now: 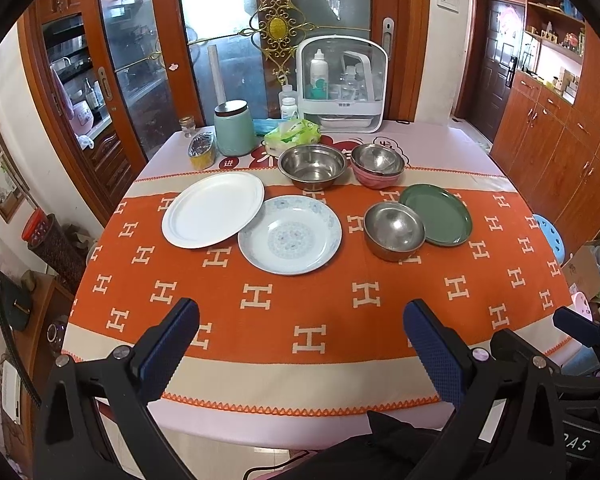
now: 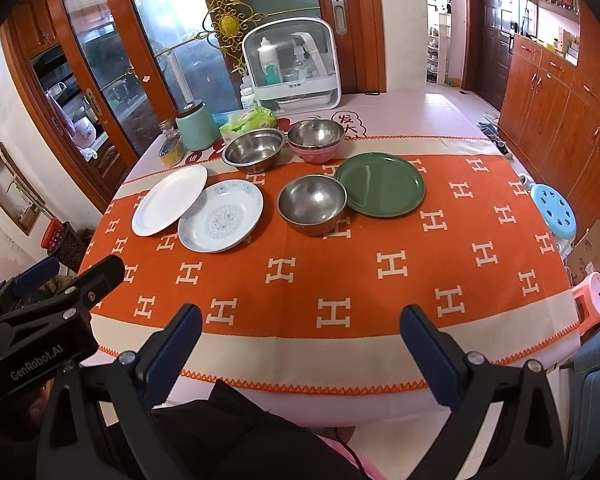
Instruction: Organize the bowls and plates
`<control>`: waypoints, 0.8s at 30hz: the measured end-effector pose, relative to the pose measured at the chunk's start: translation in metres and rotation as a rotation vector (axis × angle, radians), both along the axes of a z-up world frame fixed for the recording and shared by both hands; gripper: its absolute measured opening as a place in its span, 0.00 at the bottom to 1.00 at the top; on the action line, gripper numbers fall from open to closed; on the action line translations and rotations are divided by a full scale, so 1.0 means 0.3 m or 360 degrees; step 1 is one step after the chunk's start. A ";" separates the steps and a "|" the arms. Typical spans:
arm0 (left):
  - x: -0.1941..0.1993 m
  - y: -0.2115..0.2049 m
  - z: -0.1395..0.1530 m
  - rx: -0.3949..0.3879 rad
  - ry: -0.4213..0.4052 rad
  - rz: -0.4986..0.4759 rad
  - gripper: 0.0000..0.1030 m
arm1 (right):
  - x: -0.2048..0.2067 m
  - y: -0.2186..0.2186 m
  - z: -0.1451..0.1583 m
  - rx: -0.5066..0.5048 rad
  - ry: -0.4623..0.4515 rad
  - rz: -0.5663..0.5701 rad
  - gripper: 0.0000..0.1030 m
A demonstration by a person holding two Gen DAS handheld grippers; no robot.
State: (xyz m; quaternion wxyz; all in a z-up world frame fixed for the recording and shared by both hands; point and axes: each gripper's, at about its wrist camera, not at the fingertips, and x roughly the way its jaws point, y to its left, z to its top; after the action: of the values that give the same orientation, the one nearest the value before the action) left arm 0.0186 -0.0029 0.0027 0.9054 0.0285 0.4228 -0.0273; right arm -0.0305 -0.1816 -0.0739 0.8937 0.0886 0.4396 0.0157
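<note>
Plates and bowls lie spread on an orange H-patterned tablecloth as the left gripper and right gripper hang at the table's near edge, each with its blue-padded fingers spread wide and holding nothing. At left, a white plate overlaps the rim of a blue-patterned plate. To the right, an empty steel bowl sits touching a bare green plate. Farther back stand a larger empty steel bowl and a pink bowl with a steel bowl nested inside. At the far edge, a clear-fronted white storage box holds bottles, beside a mint-green canister and a green tissue pack.
</note>
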 end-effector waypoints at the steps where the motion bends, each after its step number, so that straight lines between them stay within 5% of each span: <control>1: -0.001 -0.001 0.000 0.0000 0.0000 -0.0003 0.99 | -0.001 -0.002 -0.001 -0.0003 0.0001 -0.0001 0.97; 24: -0.068 -0.109 -0.004 -0.0011 -0.0083 0.0199 0.99 | 0.038 -0.130 0.005 -0.0006 -0.0070 0.0156 0.97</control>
State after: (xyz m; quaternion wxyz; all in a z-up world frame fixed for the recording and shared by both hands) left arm -0.0019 -0.0357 0.0015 0.9162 -0.0004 0.3998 0.0287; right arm -0.0191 -0.2206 -0.0723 0.9014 0.0650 0.4237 0.0607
